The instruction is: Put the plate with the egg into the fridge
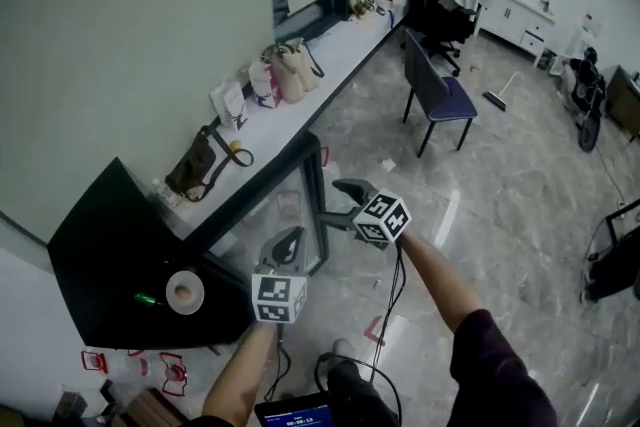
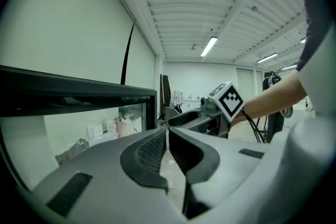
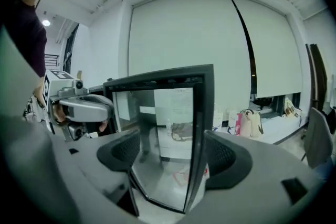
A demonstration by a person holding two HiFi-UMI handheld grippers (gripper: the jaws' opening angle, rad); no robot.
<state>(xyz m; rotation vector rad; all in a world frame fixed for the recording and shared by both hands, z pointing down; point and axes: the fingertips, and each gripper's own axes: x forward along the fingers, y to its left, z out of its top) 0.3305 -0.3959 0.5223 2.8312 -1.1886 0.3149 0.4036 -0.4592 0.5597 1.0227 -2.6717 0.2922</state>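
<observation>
A white plate [image 1: 186, 293] with a brown egg [image 1: 183, 292] on it lies on the black top of the small fridge [image 1: 105, 255], at the head view's lower left. The fridge's glass door [image 1: 285, 205] stands swung open. My right gripper [image 1: 334, 203] is at the door's free edge. Its jaws stand open, with the dark door frame [image 3: 202, 128] between the pads and not pressed. My left gripper [image 1: 292, 235] hovers just in front of the door, to the right of the plate, jaws shut with nothing in them [image 2: 167, 132].
A long white counter [image 1: 330, 55] along the wall carries several bags, among them a brown one [image 1: 195, 165] and a pink one [image 1: 266, 83]. A blue chair [image 1: 440, 95] stands on the marble floor beyond the door. A small green thing [image 1: 146, 299] lies beside the plate.
</observation>
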